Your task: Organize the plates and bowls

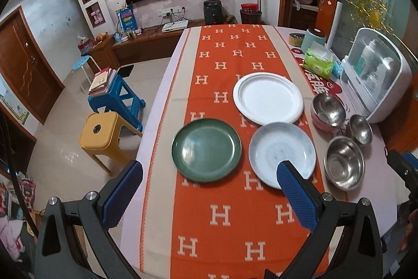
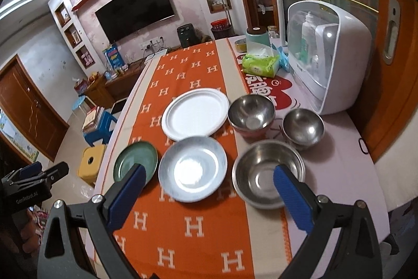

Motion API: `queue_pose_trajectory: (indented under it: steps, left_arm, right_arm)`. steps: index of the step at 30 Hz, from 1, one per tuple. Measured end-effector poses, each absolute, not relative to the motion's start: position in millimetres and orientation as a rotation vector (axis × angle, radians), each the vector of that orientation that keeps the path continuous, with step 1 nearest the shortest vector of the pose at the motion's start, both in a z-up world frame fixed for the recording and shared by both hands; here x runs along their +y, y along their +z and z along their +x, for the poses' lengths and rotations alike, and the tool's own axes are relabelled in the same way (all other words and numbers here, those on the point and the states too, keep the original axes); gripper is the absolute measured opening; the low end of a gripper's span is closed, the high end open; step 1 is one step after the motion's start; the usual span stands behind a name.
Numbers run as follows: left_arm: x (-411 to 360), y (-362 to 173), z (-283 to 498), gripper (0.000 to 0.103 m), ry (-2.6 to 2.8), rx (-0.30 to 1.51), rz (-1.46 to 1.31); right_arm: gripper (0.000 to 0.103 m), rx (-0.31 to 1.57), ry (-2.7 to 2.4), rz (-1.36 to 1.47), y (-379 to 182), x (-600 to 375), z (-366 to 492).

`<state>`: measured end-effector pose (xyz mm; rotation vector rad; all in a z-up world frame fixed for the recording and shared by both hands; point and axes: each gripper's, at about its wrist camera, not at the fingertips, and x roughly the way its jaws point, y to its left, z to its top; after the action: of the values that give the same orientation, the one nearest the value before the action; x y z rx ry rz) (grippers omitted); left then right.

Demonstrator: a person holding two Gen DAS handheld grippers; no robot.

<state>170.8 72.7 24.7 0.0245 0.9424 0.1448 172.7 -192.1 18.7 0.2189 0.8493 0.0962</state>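
Observation:
On the orange runner lie a green plate (image 1: pixel 206 149) (image 2: pixel 135 161), a pale blue plate (image 1: pixel 282 153) (image 2: pixel 192 169) and a white plate (image 1: pixel 267 98) (image 2: pixel 194 114). Three steel bowls stand to their right: a large one (image 1: pixel 344 166) (image 2: pixel 269 178), a small one (image 1: pixel 361 128) (image 2: pixel 303 127), and one nested in a pink bowl (image 1: pixel 328 110) (image 2: pixel 251 113). My left gripper (image 1: pixel 209 171) is open and empty, above the table's near part, before the green and blue plates. My right gripper (image 2: pixel 207 174) is open and empty, above the blue plate and large bowl.
A white dish cabinet (image 1: pixel 378 80) (image 2: pixel 326 54) stands at the table's right edge, with a green tissue pack (image 1: pixel 318 62) (image 2: pixel 260 62) and a teal canister (image 1: pixel 312 39) (image 2: pixel 257 37) behind. Yellow (image 1: pixel 100 131) and blue (image 1: pixel 117 96) stools stand left of the table.

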Motion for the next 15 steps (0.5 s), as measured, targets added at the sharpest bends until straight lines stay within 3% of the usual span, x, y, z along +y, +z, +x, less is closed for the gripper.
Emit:
queue_pose_trajectory:
  steps: [15]
  left_arm:
    - [98,2,296,0.102,0.113,0.971,-0.027]
  right_arm:
    - [0.099,0.822,0.095,0.284,-10,-179,280]
